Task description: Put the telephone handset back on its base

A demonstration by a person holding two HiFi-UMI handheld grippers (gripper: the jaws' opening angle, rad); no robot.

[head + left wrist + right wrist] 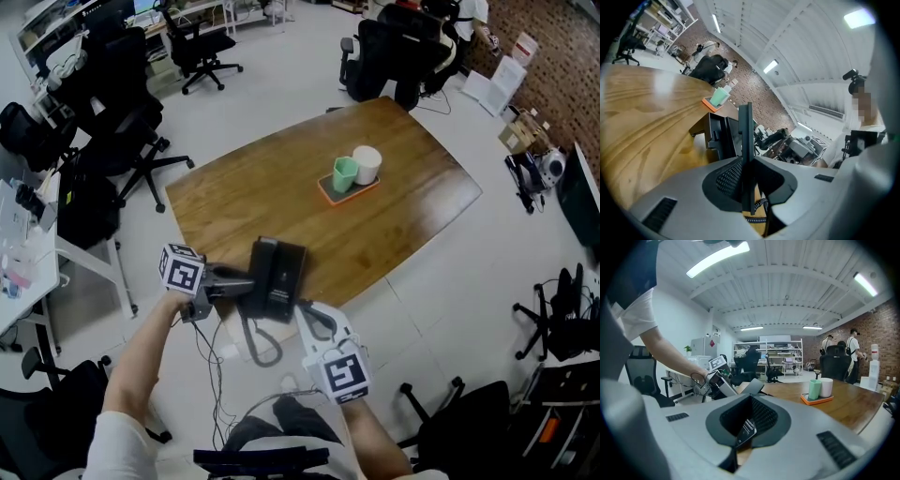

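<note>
Open-plan office, grey floor, black office chairs [202, 42] all around, and a big wooden table [281, 178] in the middle. On the far half of it there's an orange tray [361, 192] holding 2 cups, a green cup [345, 174] and a white cup [367, 163], touching each other.

The black telephone base [289, 274] is parked right at the near edge of the table, well apart from the tray. Its cord [262, 342] loops down off the edge toward the person.

The left gripper [236, 283] comes in from the left, roughly level. Its jaws are closed to a narrow gap on a thin black piece standing upright between the pads. I'm pretty sure that's the handset [746, 140] seen edge-on, but it's hard to read from that angle. In the left gripper view the base sits just beyond the jaws and slightly left of the gripped piece, so it's just beside the base.

The right gripper [307, 312] points up at the phone's near right corner from below the table edge. Its jaws are only a slit apart and hold nothing, with just a small printed tag [747, 427] hanging in the gap.
</note>
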